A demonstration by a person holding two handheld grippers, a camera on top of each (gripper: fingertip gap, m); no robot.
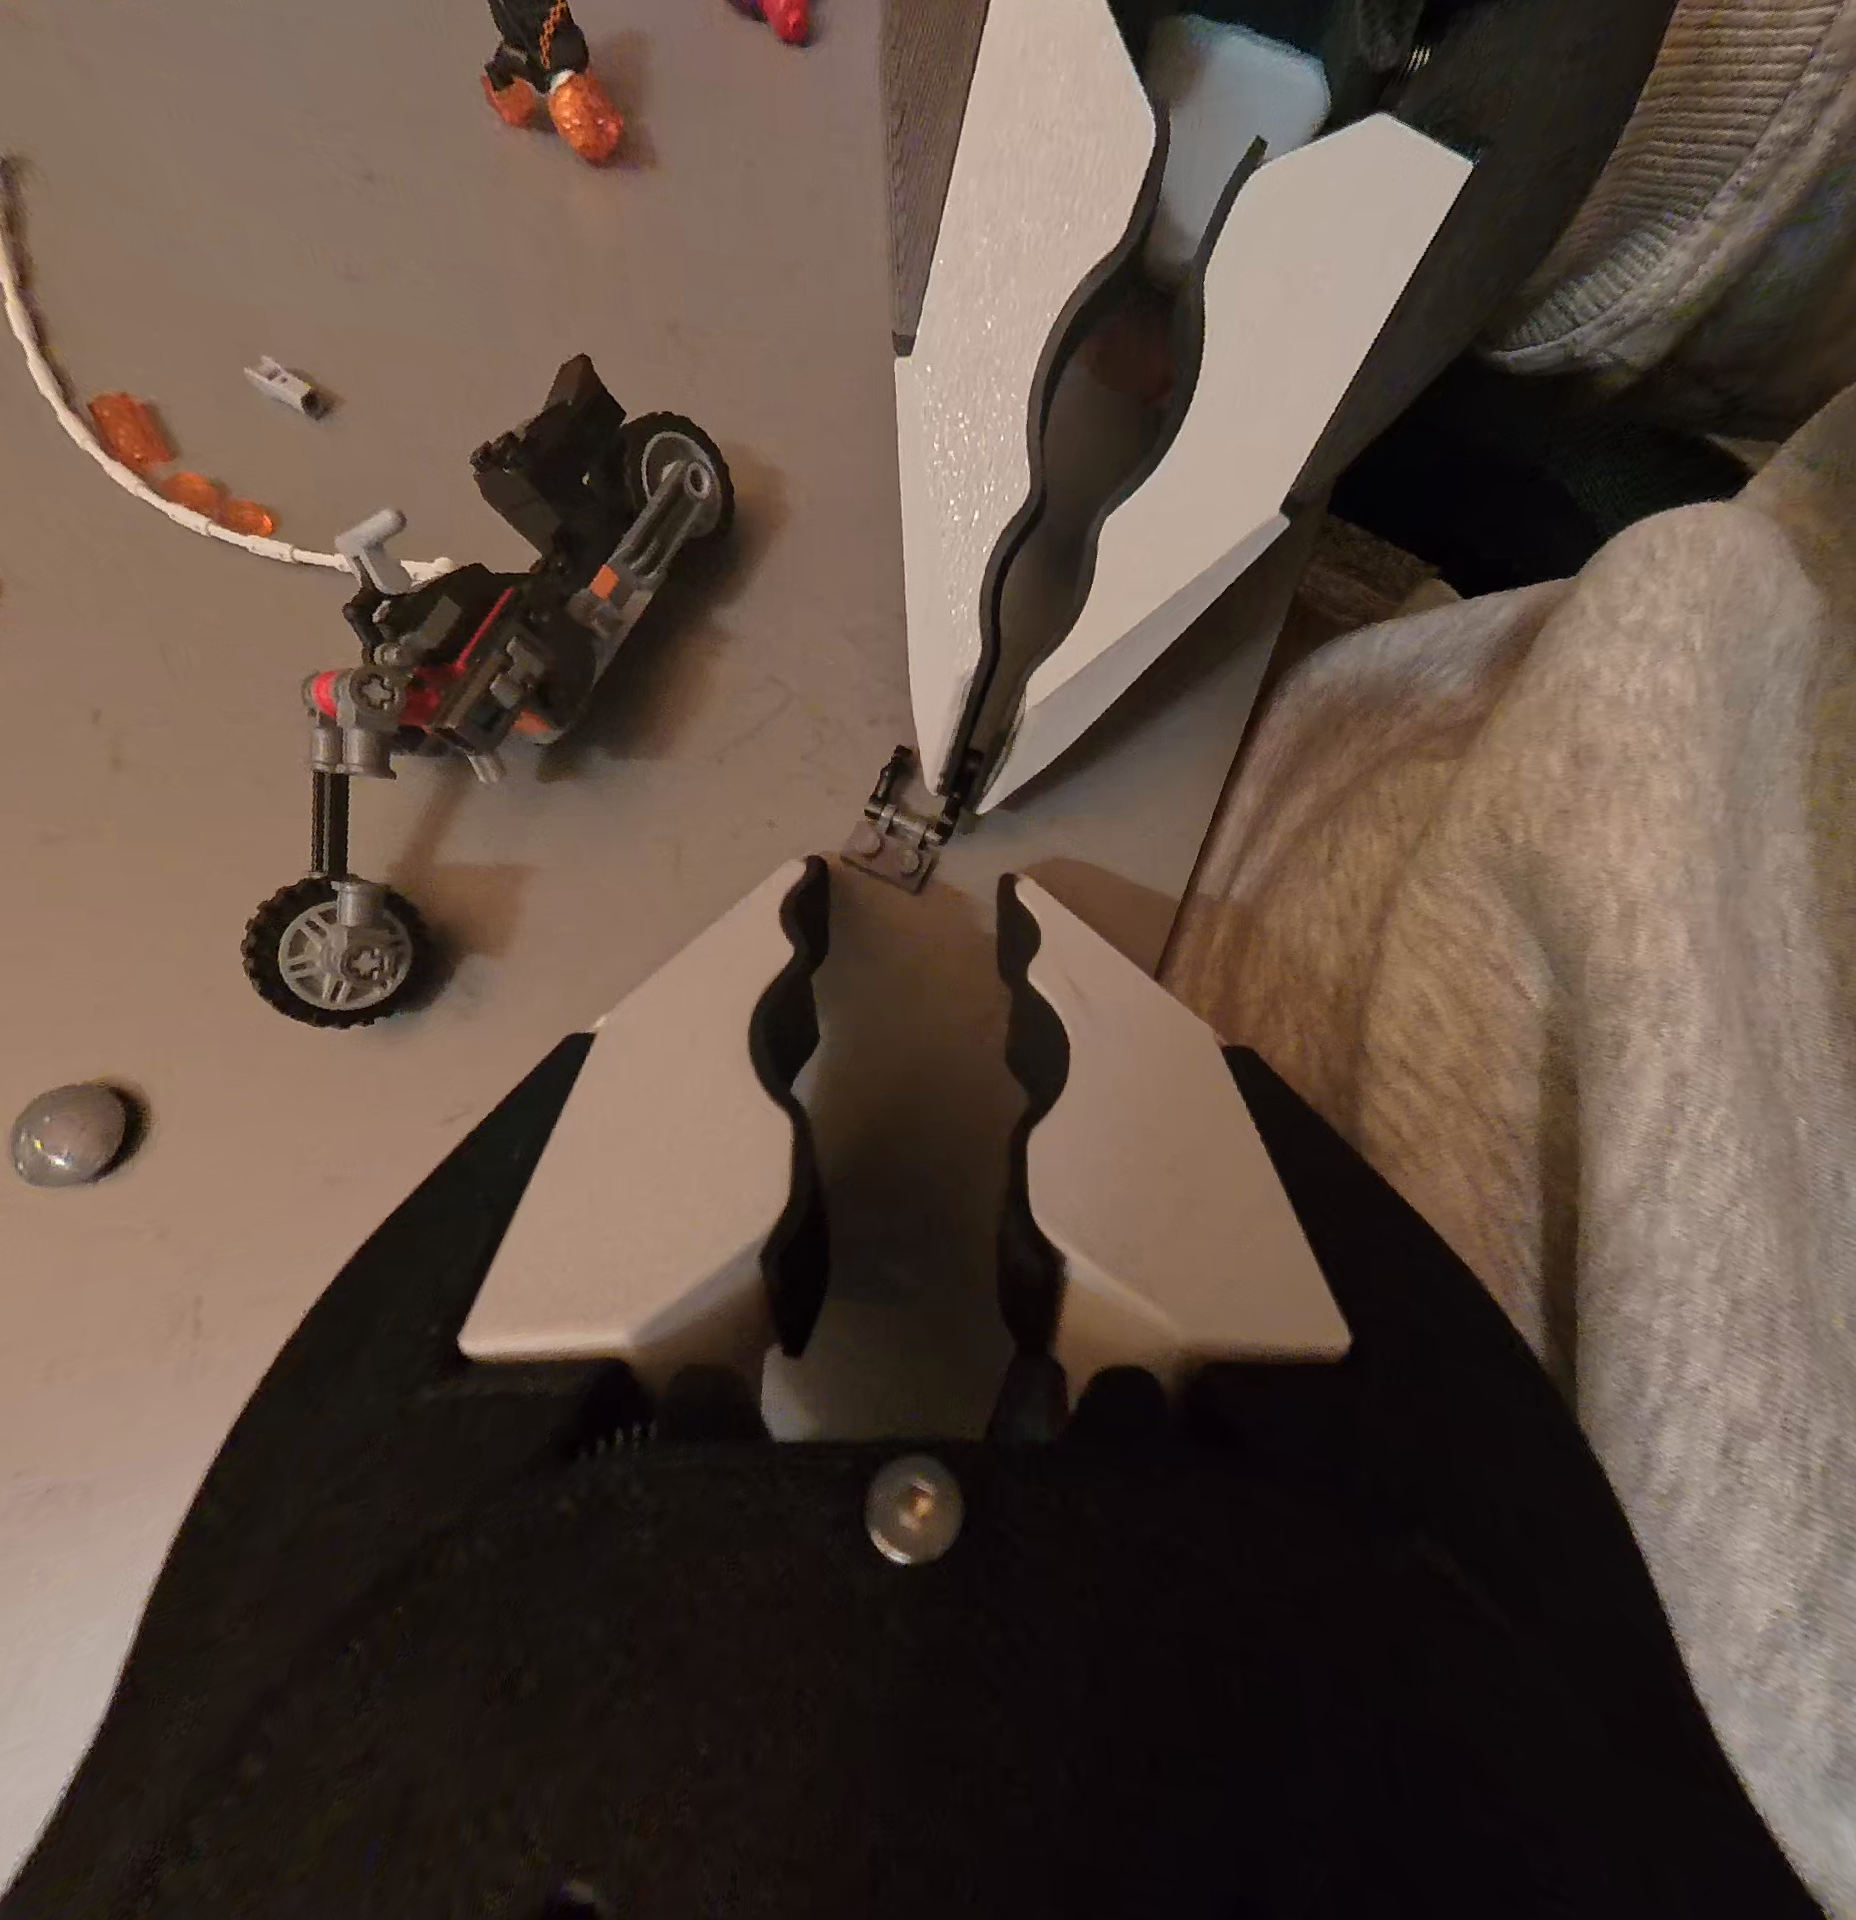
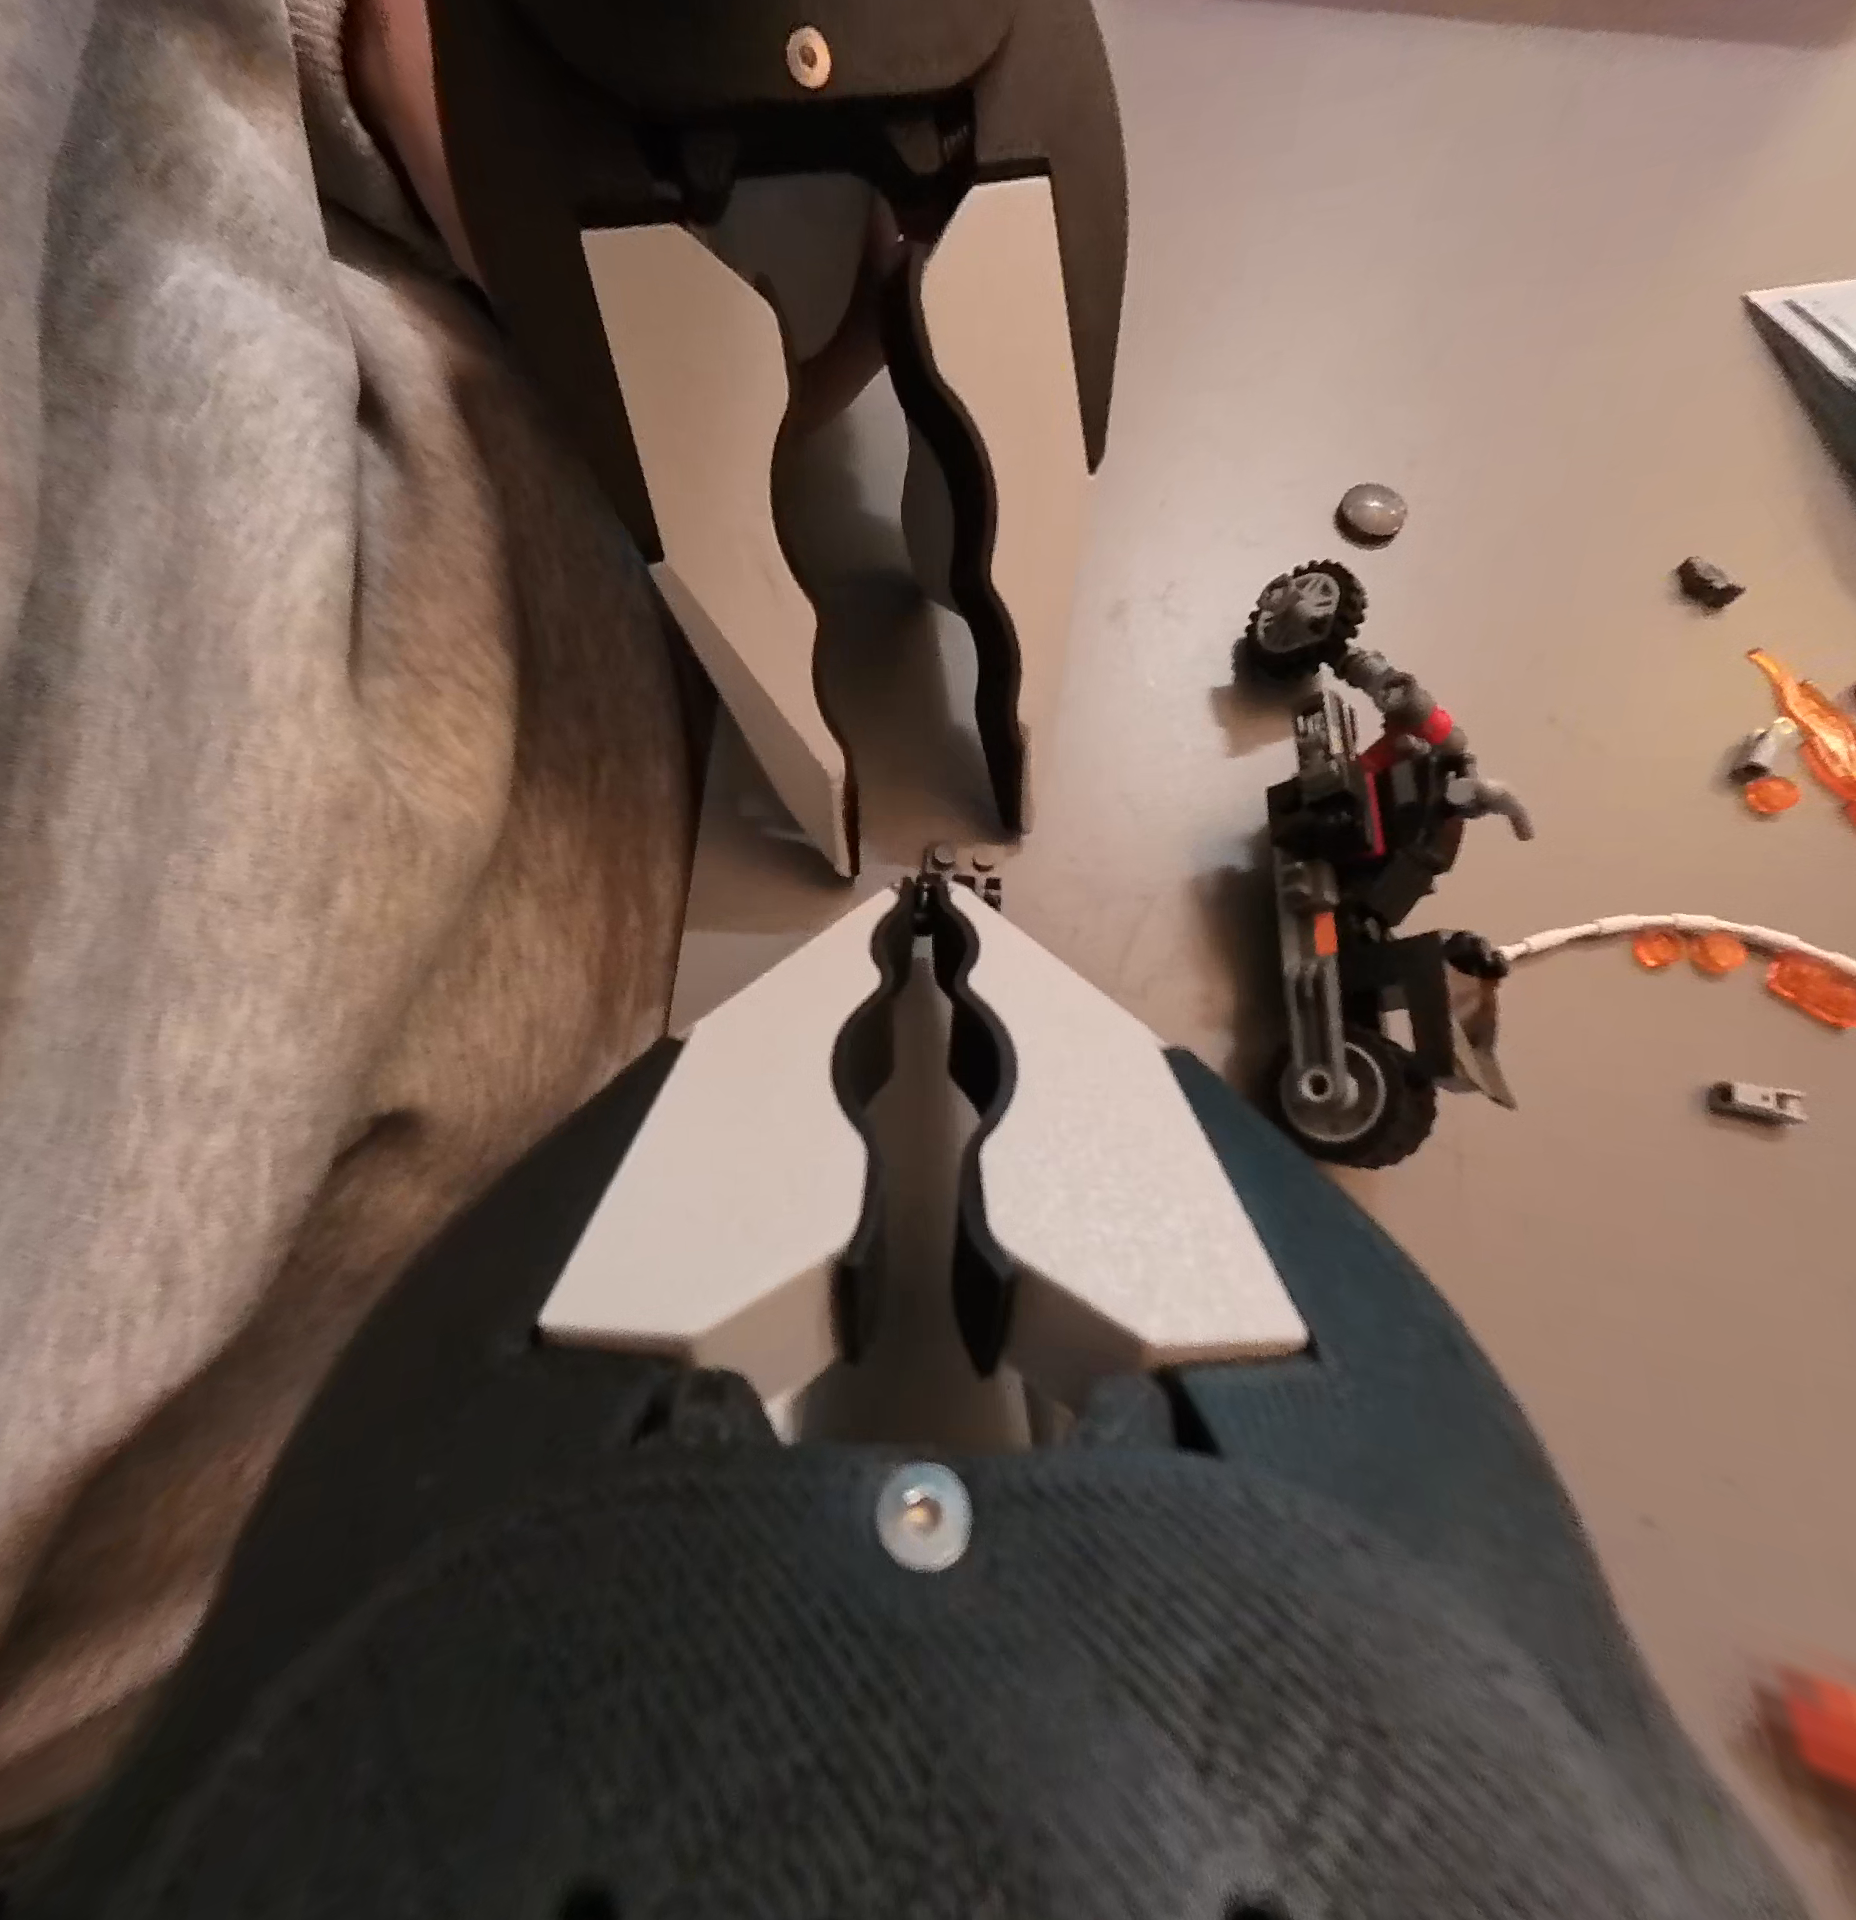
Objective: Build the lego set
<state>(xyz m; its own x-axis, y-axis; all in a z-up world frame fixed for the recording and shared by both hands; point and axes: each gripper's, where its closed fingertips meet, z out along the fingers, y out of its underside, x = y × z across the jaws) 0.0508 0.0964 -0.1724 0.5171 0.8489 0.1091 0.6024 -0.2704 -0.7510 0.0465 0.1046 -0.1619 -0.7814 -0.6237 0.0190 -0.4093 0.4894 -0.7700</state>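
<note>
My right gripper (image 2: 932,914) is clenched on a small dark grey hinge piece (image 1: 896,840), pinching it at the very fingertips so the studded plate sticks out past them. My left gripper (image 1: 913,883) faces it tip to tip with its jaws spread apart, gripping nothing; the hinge piece sits just at the mouth of that gap, though I cannot tell whether it touches either finger. Both tools meet near the edge of the grey table (image 1: 228,1299), right beside a person's grey sweatshirt (image 1: 1630,1039).

The motorcycle (image 1: 488,665) (black body, red accents, grey forks and spoked wheels) lies on its side on the table, well apart from the grippers. A white segmented chain (image 1: 41,374) curves away from its handlebar end, with translucent orange flame pieces (image 1: 129,424) scattered along it. A small grey connector (image 1: 285,387) lies near the rear wheel, and a grey dome piece (image 1: 70,1132) rests near the front wheel. From the right wrist view I see the corner of a booklet (image 2: 1828,353) at the table's far side.
</note>
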